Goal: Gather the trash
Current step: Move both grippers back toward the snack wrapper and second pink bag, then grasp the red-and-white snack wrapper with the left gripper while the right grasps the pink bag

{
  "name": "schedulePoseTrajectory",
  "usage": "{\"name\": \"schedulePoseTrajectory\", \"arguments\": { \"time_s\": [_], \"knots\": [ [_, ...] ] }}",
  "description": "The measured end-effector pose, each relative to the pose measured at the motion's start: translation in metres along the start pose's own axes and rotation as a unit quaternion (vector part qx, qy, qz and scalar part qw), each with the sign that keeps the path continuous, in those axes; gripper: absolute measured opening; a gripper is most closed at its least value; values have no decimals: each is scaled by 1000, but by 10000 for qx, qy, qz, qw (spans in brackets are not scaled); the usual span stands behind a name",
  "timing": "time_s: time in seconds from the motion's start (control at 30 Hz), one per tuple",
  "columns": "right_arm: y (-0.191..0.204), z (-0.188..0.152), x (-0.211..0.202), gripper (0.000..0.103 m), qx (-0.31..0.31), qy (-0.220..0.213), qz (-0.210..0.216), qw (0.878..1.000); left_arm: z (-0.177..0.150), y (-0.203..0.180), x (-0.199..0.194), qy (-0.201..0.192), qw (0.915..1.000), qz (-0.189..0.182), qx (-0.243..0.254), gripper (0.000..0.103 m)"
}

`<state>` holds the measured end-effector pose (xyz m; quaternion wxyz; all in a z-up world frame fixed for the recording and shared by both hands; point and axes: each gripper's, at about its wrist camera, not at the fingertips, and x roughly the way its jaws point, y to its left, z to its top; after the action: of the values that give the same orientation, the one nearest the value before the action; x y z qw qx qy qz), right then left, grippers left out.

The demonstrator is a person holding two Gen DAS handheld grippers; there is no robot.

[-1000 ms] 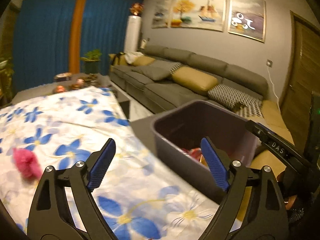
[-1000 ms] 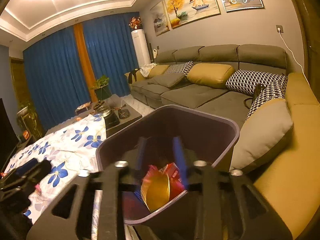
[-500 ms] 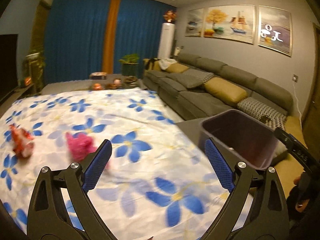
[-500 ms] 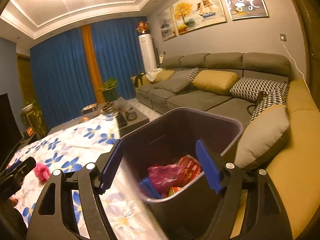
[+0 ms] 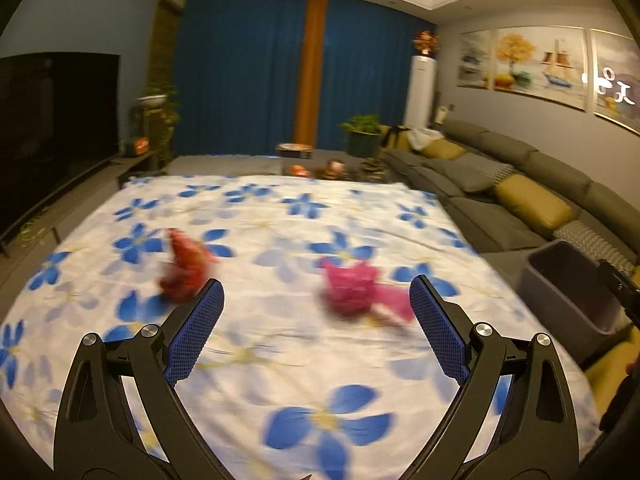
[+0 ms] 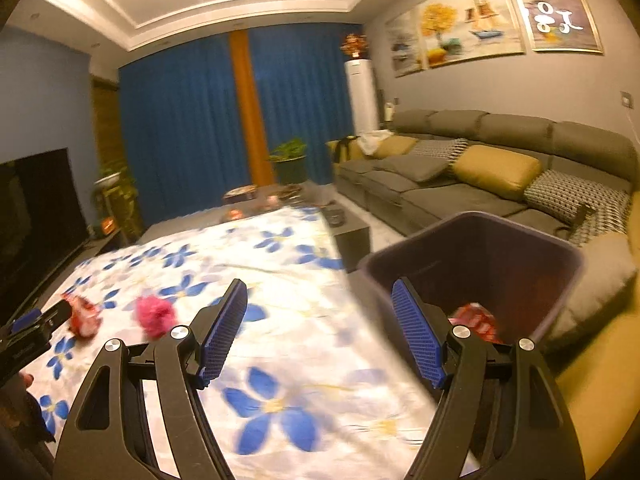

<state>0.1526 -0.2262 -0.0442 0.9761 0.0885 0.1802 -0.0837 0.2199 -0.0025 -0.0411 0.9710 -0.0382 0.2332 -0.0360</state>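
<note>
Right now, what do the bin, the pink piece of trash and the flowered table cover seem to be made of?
Bin: likely moulded plastic, matte grey, thin smooth walls.
Pink trash: probably crumpled thin plastic film or tissue; too blurred to settle.
Flowered cover: looks like woven cloth, matte, softly wrinkled.
</note>
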Motion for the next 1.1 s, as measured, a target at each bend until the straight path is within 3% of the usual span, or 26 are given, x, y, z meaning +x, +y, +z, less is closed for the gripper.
{"name": "schedulePoseTrajectory", "arguments": {
  "time_s": [0.33, 0.43, 0.73, 1.1],
  "knots": [
    [108, -13, 46, 74, -616, 410, 845, 9937, 7, 74, 11, -62, 9972, 696, -279, 92],
    [133, -18, 61, 74, -791, 506, 932, 9912, 9, 87, 21, -39, 9962, 800, -346, 92],
    [178, -32, 114, 74, -886, 979, 1057, 9856, 17, 104, 53, 29, 9953, 822, -515, 92],
    [202, -37, 158, 69, -926, 1356, 1015, 9812, 12, 121, 80, 250, 9948, 751, -637, 92]
  ]
}}
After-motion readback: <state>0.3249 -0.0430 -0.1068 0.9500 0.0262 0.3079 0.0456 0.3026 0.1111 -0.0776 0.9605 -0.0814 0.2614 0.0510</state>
